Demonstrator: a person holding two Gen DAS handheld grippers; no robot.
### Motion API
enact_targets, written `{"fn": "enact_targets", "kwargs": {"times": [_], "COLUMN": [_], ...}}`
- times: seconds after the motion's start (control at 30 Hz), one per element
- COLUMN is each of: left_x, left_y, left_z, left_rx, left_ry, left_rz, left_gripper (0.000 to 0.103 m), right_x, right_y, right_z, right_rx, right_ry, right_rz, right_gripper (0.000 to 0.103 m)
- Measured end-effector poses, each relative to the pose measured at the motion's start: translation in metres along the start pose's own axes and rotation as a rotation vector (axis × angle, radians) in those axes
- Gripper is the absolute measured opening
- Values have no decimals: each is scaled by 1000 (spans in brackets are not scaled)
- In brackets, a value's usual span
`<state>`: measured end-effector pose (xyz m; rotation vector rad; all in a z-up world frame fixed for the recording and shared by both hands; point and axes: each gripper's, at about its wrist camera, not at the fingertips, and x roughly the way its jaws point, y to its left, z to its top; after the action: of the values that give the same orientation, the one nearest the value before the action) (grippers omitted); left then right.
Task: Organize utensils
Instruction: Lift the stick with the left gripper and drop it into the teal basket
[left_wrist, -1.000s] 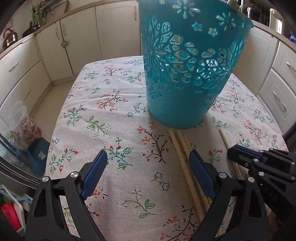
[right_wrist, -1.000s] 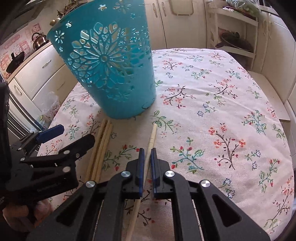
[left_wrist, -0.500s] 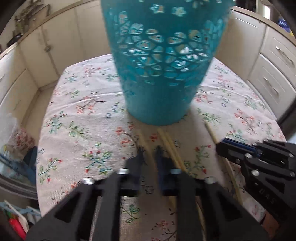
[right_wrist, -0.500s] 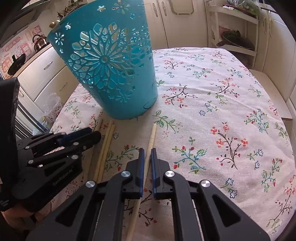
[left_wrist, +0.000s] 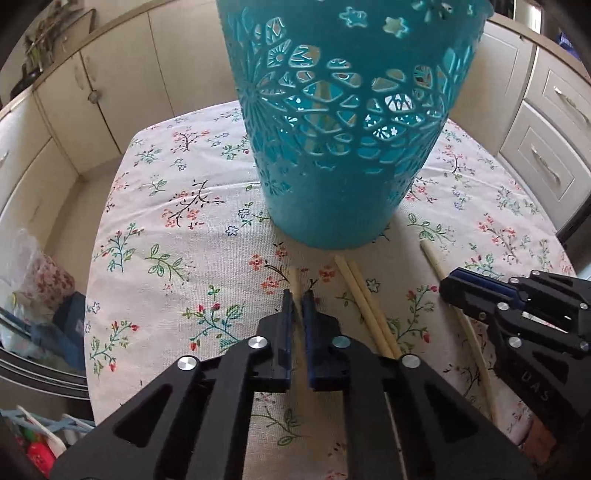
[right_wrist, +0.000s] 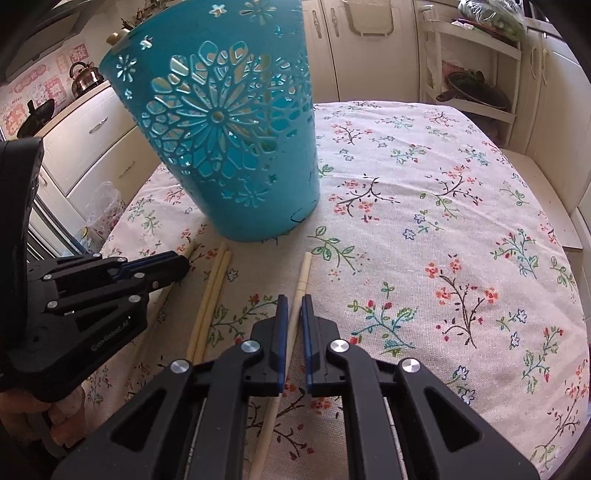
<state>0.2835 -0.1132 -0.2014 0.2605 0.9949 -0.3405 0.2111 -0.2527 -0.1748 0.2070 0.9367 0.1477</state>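
Fingers of both my left gripper (left_wrist: 298, 301) and right gripper (right_wrist: 291, 304) clamp one chopstick each; lifting off the surface (right_wrist: 424, 221), either could pivot or slip.

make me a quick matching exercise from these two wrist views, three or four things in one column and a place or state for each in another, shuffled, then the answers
Things:
1. teal basket
2. left gripper
3. right gripper
4. pair of chopsticks

Places or states:
A. lying loose on the tablecloth, side by side
B. standing upright
C. shut on the pale ivory chopstick
D. shut on the leftmost wooden chopstick

Pairs: 1-B, 2-D, 3-C, 4-A
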Motion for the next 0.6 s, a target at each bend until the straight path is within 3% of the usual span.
{"fn": "enact_targets", "kwargs": {"times": [0.17,0.3,0.47,0.6], "left_x": [-35,-93,-159,-186], "left_y": [27,54,74,72], "left_z": [-6,6,46,81], "left_rx": [-93,-161,-204,-198], "left_ry": [-114,-296,-516,-632], "left_rz": [-46,-102,-147,-167], "left_gripper": [5,5,5,5], "right_x": [0,0,-1,-1], "right_y": [1,0,-1,-1], "right_z": [-1,-2,-3,-3], "right_rx": [5,12,11,14], "right_ry": [-14,-17,-19,-19], "right_rz": [1,4,2,5], "right_gripper": [8,8,8,8]}}
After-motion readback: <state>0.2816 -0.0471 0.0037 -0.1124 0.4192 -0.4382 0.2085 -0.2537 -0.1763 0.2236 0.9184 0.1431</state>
